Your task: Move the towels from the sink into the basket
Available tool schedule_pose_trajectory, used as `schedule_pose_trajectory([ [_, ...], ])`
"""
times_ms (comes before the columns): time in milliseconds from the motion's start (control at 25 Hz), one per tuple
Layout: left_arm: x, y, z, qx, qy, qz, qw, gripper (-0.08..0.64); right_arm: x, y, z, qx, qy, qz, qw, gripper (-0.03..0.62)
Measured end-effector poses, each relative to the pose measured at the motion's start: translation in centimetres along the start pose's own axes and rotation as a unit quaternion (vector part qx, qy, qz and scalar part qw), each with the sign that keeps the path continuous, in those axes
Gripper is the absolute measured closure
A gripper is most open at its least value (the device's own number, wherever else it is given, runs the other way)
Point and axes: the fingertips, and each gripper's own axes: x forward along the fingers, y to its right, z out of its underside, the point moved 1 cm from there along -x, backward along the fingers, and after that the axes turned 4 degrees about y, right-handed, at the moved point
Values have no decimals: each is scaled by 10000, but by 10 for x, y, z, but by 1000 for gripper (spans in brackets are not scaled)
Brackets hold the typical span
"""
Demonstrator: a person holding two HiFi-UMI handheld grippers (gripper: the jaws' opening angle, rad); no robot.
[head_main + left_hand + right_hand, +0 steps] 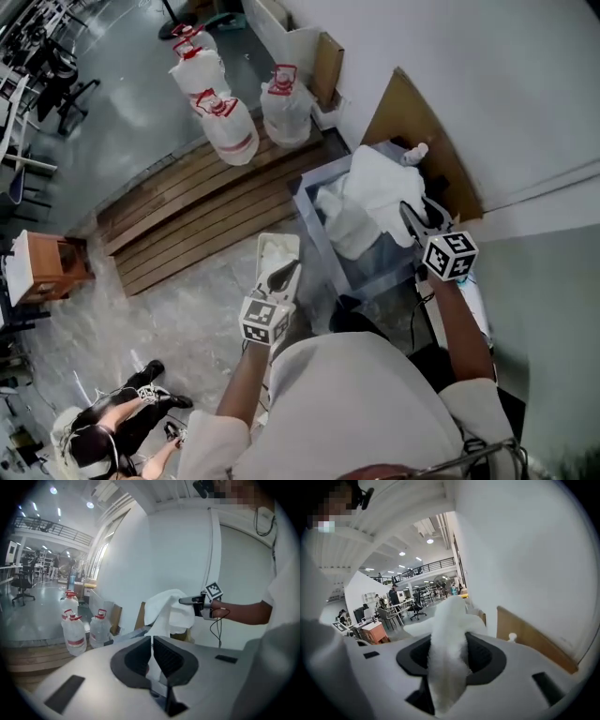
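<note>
My right claw point(449, 654) pinches a white towel point(446, 620); the bulk hanging below could drag it free. My left claw point(152, 658) is pressed together, empty.

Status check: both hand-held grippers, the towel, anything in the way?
Right hand-held gripper shut on white towel, above the sink. Left hand-held gripper shut, empty. Basket not in view. Nothing blocking.

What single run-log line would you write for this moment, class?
right hand-held gripper: shut on towel | towel: held up over sink | left hand-held gripper: shut, empty
</note>
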Motion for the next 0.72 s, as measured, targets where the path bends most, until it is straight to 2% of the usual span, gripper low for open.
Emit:
schedule_pose_trajectory([
  [200, -11, -2, -35, 169, 308, -77, 9994, 543, -29, -30, -93, -110, 676, -282, 9973, 413],
  [360, -25, -7, -53, 252, 490, -167, 9983, 543, -45, -60, -149, -319, 1026, -581, 9925, 411],
  [520, -42, -13, -61, 251, 592, -362, 9973, 543, -48, -88, -168, -544, 1036, -821, 9897, 411],
  [720, -69, -34, -52, 108, 663, -731, 9951, 543, -28, -127, -156, -511, 889, -1260, 9867, 410],
])
